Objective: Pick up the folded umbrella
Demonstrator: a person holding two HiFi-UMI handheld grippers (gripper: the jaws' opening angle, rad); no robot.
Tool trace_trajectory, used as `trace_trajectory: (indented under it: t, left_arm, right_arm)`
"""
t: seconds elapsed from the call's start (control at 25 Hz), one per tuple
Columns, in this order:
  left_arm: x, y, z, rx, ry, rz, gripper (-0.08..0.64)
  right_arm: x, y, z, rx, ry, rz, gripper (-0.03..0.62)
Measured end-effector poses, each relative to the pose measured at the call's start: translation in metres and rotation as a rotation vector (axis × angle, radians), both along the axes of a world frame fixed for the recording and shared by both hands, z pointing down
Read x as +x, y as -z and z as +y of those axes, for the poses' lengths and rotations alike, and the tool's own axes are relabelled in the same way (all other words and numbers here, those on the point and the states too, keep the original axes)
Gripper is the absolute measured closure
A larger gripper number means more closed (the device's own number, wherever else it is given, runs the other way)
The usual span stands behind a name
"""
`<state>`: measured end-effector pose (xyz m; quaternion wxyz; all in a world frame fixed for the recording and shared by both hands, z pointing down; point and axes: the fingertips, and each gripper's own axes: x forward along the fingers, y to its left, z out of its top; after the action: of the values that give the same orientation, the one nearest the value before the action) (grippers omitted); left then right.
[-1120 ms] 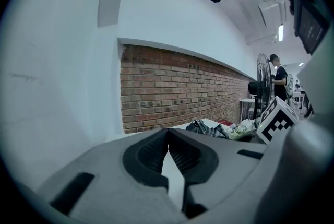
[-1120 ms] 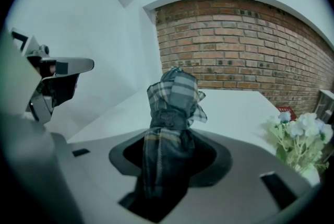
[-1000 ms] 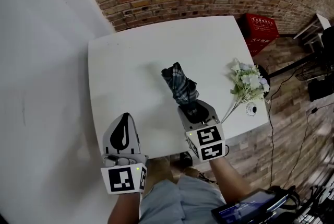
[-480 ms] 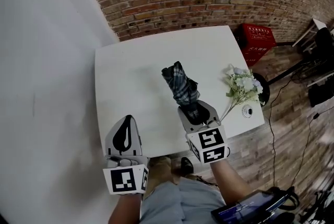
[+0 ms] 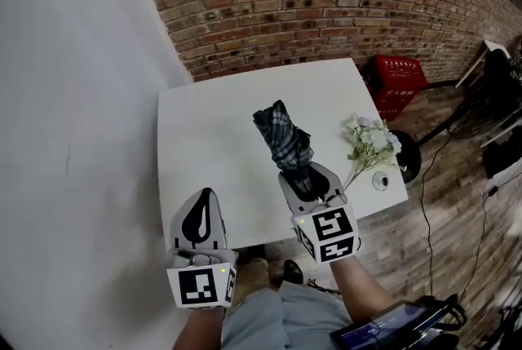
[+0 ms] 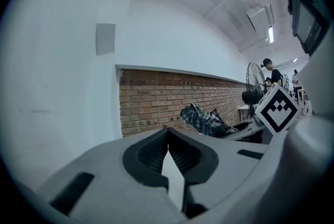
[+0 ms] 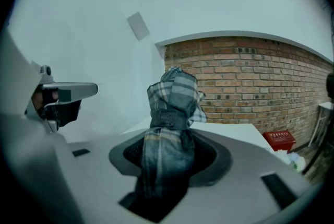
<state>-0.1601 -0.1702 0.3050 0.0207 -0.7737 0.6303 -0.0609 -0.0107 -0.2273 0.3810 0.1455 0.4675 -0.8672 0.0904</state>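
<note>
1. Above the near half of the white rectangular table (image 5: 204, 136), the grey two-jaw right gripper (image 5: 308, 179) clamps the blue-grey plaid folded umbrella (image 5: 284, 140) by its lower end. The fabric is bunched between the ribbed pads.
2. The umbrella sticks out beyond the jaws toward the table's far edge and tilts upward. A grip at one end leaves the long bundle free, and the dark strap round its middle keeps the folds from spilling.
3. The right gripper view shows the bundle against the wall with the tabletop below it. From that, the umbrella seems clear of the table, so the pick-up looks all but done.
4. Over the table's near left corner, the grey left gripper (image 5: 198, 216) holds its jaws closed tip to tip with nothing between them. It probably waits out of the way, since one gripper is enough for so light a thing.
5. At the table's right edge lies a bunch of white artificial flowers (image 5: 371, 140), well apart from the umbrella. A lift straight up should not brush it.
6. The main risk is that the soft fabric slips through the pads if the grip loosens.
</note>
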Motion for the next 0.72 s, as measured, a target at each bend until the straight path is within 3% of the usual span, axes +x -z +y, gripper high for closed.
trace_trajectory:
  t: [0.72]
  left_arm:
    - [0.010,0.046,0.053,0.108,0.050,-0.008,0.554]
  right_arm:
    - [0.006,0.085,0.041,0.188,0.046,-0.057,0.403]
